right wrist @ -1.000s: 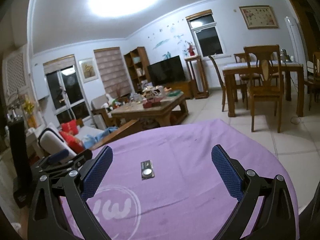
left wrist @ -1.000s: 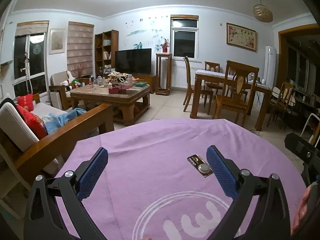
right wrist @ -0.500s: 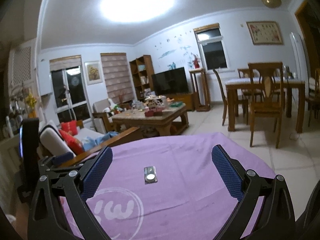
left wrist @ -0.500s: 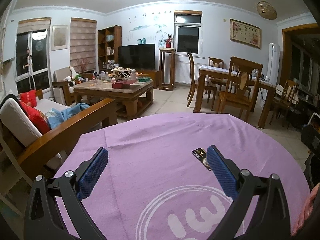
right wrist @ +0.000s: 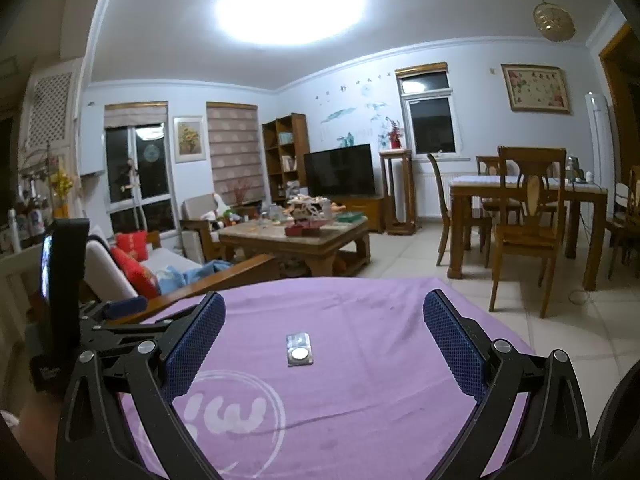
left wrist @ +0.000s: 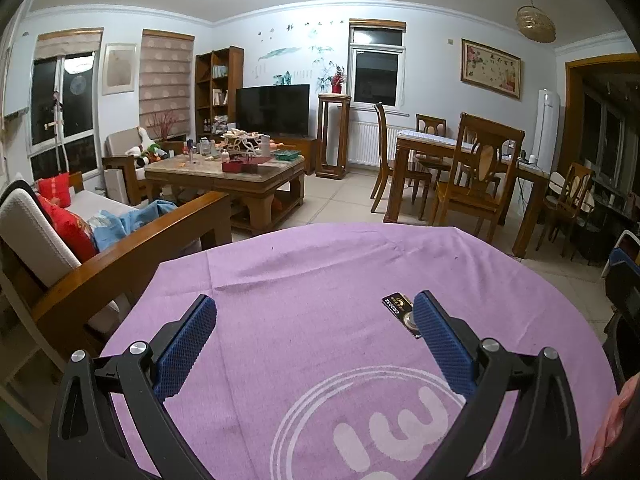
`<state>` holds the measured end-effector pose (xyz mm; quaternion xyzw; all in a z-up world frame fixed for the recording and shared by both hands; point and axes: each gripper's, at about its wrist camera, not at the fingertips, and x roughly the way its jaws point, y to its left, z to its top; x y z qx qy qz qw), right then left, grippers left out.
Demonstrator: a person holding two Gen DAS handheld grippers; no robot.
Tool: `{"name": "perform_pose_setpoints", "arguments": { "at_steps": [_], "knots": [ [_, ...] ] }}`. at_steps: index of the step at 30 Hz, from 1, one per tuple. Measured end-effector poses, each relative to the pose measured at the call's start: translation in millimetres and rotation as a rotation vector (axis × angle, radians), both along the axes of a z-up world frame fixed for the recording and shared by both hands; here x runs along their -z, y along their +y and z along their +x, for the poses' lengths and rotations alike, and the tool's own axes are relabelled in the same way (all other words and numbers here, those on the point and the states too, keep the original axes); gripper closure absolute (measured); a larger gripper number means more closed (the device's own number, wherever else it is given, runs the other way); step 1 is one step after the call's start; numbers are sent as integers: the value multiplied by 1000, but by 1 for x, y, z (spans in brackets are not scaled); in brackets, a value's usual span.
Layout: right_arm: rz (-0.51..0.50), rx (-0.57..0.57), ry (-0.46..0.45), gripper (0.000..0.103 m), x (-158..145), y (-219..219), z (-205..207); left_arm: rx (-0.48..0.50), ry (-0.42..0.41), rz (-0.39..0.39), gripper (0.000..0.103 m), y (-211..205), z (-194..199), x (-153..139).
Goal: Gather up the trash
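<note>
Both pairs of jaws stand wide apart and empty; the right gripper has tipped upward over the last second, so the coin-cell blister pack on the purple cloth now sits centred between its fingers (a likely line-up for a pick); the left gripper has drifted until its right pad covers the pack's edge. No bin shows in either view; contact with the cloth cannot be judged.

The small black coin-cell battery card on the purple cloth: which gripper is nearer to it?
Left, probably. The battery card sits right beside the left gripper's right finger; the right gripper frames it centrally, with a clear gap to both fingers.
</note>
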<state>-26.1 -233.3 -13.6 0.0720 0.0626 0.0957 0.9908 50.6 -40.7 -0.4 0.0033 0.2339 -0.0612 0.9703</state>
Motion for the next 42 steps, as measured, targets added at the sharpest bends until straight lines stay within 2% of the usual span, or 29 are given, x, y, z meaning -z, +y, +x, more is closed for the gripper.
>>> {"name": "perform_pose_setpoints", "arguments": {
  "at_steps": [10, 42],
  "knots": [
    [40, 2, 12, 5, 0, -13, 1, -2, 4, 7, 5, -1, -3, 3],
    [60, 7, 19, 5, -2, -20, 0, -6, 35, 8, 5, 4, -8, 19]
  ]
}}
